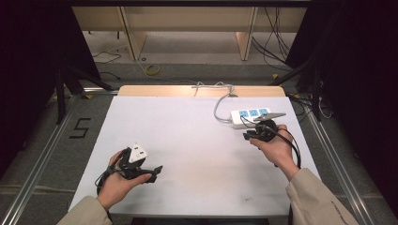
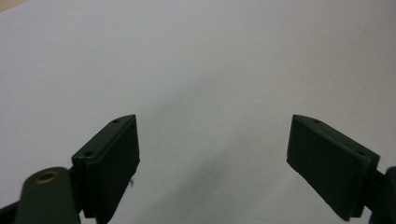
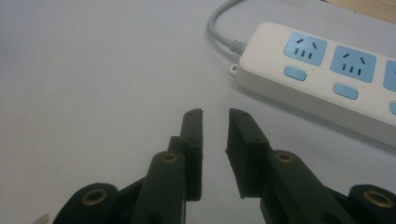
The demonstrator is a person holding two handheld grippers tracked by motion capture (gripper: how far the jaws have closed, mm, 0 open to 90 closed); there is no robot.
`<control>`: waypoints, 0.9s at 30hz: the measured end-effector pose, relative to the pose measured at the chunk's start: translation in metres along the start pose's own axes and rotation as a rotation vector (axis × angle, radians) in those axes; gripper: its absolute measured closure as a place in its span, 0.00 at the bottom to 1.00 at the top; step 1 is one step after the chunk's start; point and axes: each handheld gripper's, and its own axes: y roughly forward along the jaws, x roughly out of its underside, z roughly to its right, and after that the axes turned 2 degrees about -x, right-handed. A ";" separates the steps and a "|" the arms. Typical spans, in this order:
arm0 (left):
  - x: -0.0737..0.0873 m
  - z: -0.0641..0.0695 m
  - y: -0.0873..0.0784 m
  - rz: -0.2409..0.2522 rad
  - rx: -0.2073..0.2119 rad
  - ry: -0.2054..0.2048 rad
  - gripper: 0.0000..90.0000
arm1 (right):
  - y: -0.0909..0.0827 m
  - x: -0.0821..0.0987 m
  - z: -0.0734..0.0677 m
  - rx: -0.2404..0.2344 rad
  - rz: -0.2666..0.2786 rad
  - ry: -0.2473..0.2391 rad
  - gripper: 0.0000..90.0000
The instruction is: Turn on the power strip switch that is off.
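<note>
Fingers (image 2: 109, 168) of the left gripper (image 2: 212, 163) stand wide apart with nothing between them, hovering over bare white desk (image 2: 196, 60) at the near left. Ahead on the right, the right gripper (image 3: 215, 116) has its fingers (image 3: 194, 140) nearly together with a narrow gap and nothing held, pointing at the near end of the white power strip (image 3: 327, 74), which lies near the desk's far right edge with its grey cord (image 3: 219, 23) curling away. To do this reach well, I judge the right fingers should spread wider before closing in, approach the strip's end squarely, and avoid snagging the cord.
</note>
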 end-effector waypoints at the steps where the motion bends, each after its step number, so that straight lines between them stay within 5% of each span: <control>1: 0.000 0.000 0.000 -0.002 -0.001 0.001 0.19 | -0.001 0.000 0.000 -0.001 0.000 -0.003 0.84; 27: 0.000 0.001 0.000 -0.007 -0.002 0.006 0.19 | -0.017 0.021 -0.016 -0.028 0.004 -0.031 0.77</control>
